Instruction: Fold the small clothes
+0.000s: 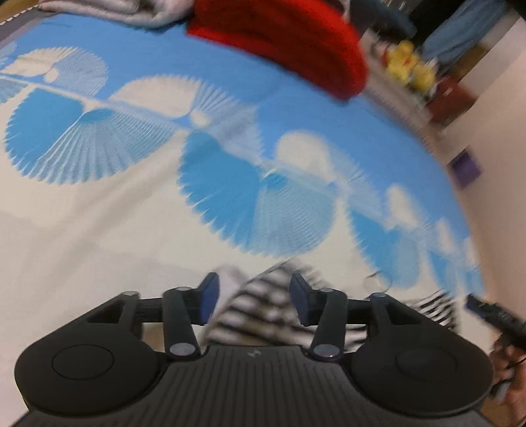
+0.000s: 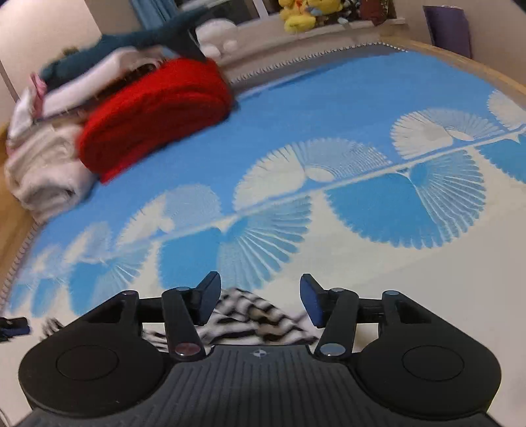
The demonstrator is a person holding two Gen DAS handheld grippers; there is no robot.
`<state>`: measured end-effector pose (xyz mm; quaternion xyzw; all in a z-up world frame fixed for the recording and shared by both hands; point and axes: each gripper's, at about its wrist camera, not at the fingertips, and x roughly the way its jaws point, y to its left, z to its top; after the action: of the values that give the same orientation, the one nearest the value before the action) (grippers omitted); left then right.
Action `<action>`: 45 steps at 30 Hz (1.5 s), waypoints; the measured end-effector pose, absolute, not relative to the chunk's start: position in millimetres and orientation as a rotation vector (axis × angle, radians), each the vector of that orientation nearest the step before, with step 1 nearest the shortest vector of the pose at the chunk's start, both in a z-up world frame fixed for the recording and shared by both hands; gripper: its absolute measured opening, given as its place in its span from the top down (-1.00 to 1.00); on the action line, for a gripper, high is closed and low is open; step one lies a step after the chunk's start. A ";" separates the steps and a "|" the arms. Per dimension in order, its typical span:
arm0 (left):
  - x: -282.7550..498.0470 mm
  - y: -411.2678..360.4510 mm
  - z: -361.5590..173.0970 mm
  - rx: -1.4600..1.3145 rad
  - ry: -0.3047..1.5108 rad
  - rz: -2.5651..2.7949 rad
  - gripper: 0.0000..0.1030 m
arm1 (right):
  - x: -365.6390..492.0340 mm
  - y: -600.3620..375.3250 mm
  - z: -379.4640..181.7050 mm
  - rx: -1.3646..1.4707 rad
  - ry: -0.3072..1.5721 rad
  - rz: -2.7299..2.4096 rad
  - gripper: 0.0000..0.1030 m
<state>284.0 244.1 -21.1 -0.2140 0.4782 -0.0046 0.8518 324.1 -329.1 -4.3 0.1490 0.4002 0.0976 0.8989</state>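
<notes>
Both tools, left tool (image 1: 253, 295) and right tool (image 2: 259, 297), gaped over striped garment (image 2: 253, 315) below; looked soft, light, floppy; best pinched at corners.

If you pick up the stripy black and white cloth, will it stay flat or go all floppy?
Probably floppy: the striped cloth already lies crumpled, in soft folds, on the blue and white blanket. It looks thin, so likely light. It should drape and sag from wherever it is pinched.

The bed cover (image 2: 328, 98) is bright blue and cream, with fan-shaped patterns. At 10 o'clock lies a red folded blanket (image 2: 157, 111). At 6 o'clock, the small garment (image 2: 256, 315) has black-and-white stripes. Yellow plush toys (image 2: 302, 13) at 12 o'clock.
</notes>
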 end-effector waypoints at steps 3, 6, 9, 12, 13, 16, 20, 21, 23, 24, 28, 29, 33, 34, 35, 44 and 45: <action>291.1 230.7 -35.1 -0.370 1.064 -0.029 -0.09 | 332.8 -313.5 -21.3 0.214 0.907 0.266 -0.08; 297.7 219.1 -42.7 -0.326 1.055 -0.046 -0.09 | 333.4 -290.1 -31.5 0.051 0.924 0.280 0.14; 304.9 213.5 -51.1 -0.300 1.057 -0.054 0.64 | 333.5 -286.7 -30.8 0.042 0.917 0.279 0.98; 307.6 224.5 -41.7 -0.392 0.949 -0.051 0.99 | 333.9 -296.6 -13.9 0.127 0.792 0.226 0.98; 305.7 230.9 -34.2 -0.423 0.887 -0.027 0.99 | 334.2 -301.7 -10.0 0.165 0.761 0.205 0.98; 306.7 230.5 -33.4 -0.379 0.853 0.026 0.99 | 340.2 -304.0 -16.2 0.143 0.757 0.133 0.98; 318.4 201.4 -75.2 -0.125 1.093 0.092 0.86 | 352.0 -283.8 -53.6 0.034 0.958 0.169 0.86; 317.9 199.7 -81.2 -0.105 1.123 0.104 0.81 | 352.3 -277.9 -63.1 -0.022 1.001 0.171 0.70; 314.3 200.6 -73.5 -0.101 1.111 0.106 0.73 | 348.4 -271.0 -66.0 -0.103 1.002 0.179 0.63; 309.3 203.5 -63.6 -0.121 1.096 0.096 0.67 | 345.9 -271.6 -60.2 -0.108 0.993 0.172 0.57; 280.2 216.9 -15.7 -0.194 1.079 0.058 0.17 | 325.8 -303.0 -23.9 0.073 0.970 0.173 0.43; 274.6 215.5 -4.8 -0.190 1.082 0.050 0.17 | 318.2 -311.1 -13.3 0.099 0.963 0.172 0.36; 217.2 226.1 16.9 -0.276 1.080 -0.011 0.08 | 280.5 -338.6 13.6 0.146 0.961 0.197 0.11; 203.2 230.9 13.1 -0.332 1.092 -0.016 0.04 | 270.6 -342.6 14.8 0.159 0.977 0.199 0.09; 191.2 233.8 6.4 -0.374 1.111 -0.010 0.04 | 260.3 -348.0 12.2 0.178 1.002 0.198 0.07; 167.6 232.8 -51.6 -0.444 1.310 -0.018 0.05 | 218.8 -364.1 -51.0 0.258 1.222 0.163 0.05; 169.0 234.3 -55.0 -0.447 1.317 -0.026 0.06 | 217.7 -360.5 -53.5 0.231 1.232 0.172 0.05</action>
<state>169.0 234.3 -55.0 -0.2061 0.6067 -0.0121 0.7677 217.7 -360.5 -53.5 0.1080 0.5757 0.0804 0.8065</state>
